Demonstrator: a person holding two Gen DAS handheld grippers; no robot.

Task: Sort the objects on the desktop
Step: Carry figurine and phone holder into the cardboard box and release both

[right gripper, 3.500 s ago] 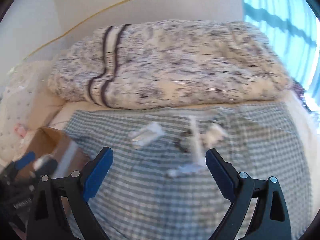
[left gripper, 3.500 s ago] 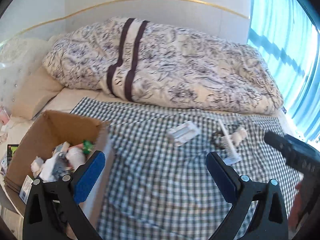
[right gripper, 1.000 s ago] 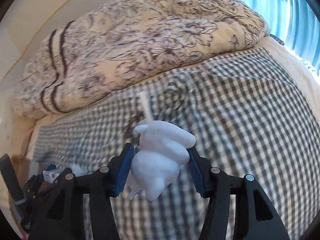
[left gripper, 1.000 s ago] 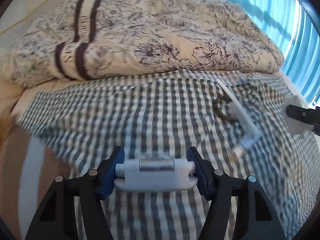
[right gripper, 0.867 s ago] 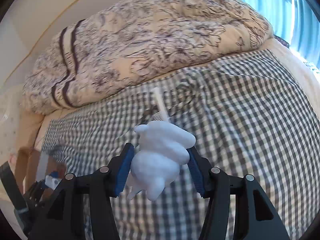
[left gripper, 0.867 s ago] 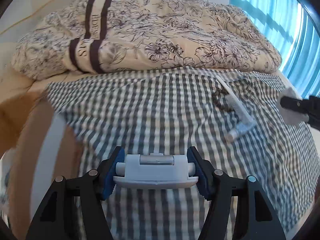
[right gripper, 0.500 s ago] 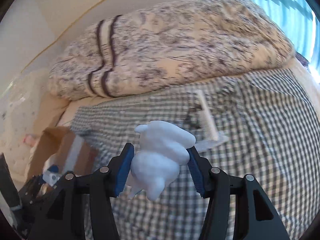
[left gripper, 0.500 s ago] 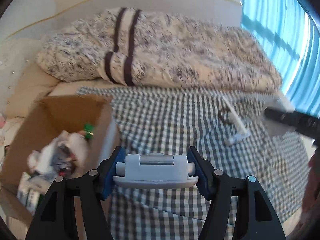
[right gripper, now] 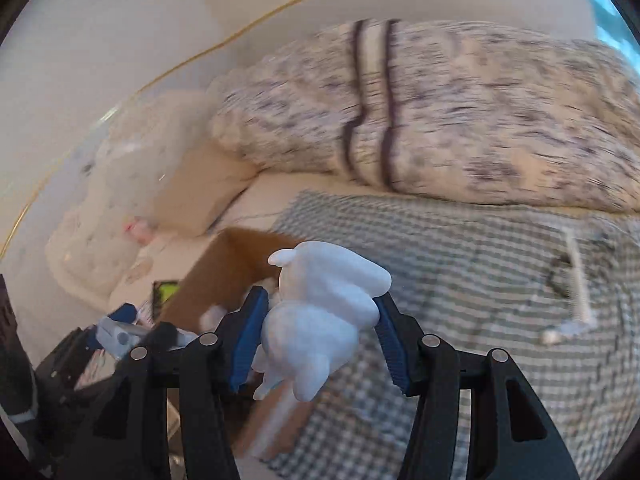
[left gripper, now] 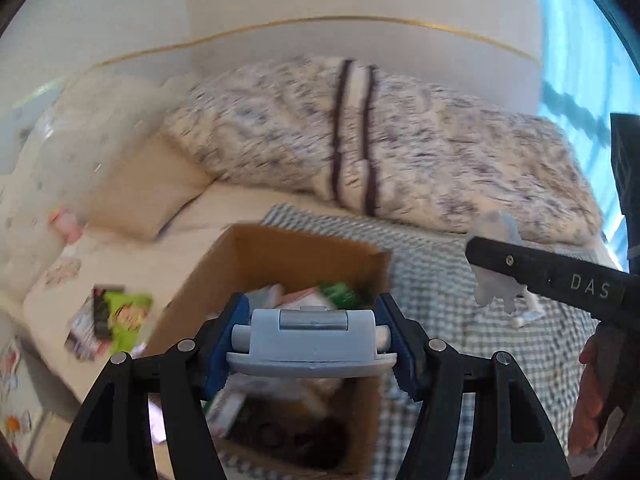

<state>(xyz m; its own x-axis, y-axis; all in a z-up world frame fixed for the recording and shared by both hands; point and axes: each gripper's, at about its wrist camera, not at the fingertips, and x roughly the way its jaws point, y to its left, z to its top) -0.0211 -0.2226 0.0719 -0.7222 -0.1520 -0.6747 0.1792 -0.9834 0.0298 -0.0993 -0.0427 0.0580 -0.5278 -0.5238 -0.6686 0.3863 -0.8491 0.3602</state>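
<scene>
The white figurine [right gripper: 320,312] sat pinched between the blue pads [right gripper: 250,340] of your right tongs [right gripper: 320,344], which had closed onto its sides; it hung in the air near the edge of the cardboard box [right gripper: 224,268], over the checked cloth [right gripper: 460,264] spread on the bed. In the left wrist view the same figurine [left gripper: 494,256] showed beside the box, partly hidden behind one black finger of the right tongs [left gripper: 520,268].

Your left tongs [left gripper: 310,346] were closed on a pale grey hinged case [left gripper: 312,342], gripping it by its two short ends, and you held it directly above the open cardboard box [left gripper: 280,248]. The box already contained a jumble of small things, among them something green [left gripper: 338,292], though blur made most of them hard to tell apart.

A white comb [right gripper: 578,280] lay on the checked cloth well to the right of the box, with a small white tube [right gripper: 564,330] just beside its near end. A folded floral quilt [right gripper: 460,120] lay across the bed behind the cloth. A green packet [left gripper: 120,316] rested on the bed left of the box.
</scene>
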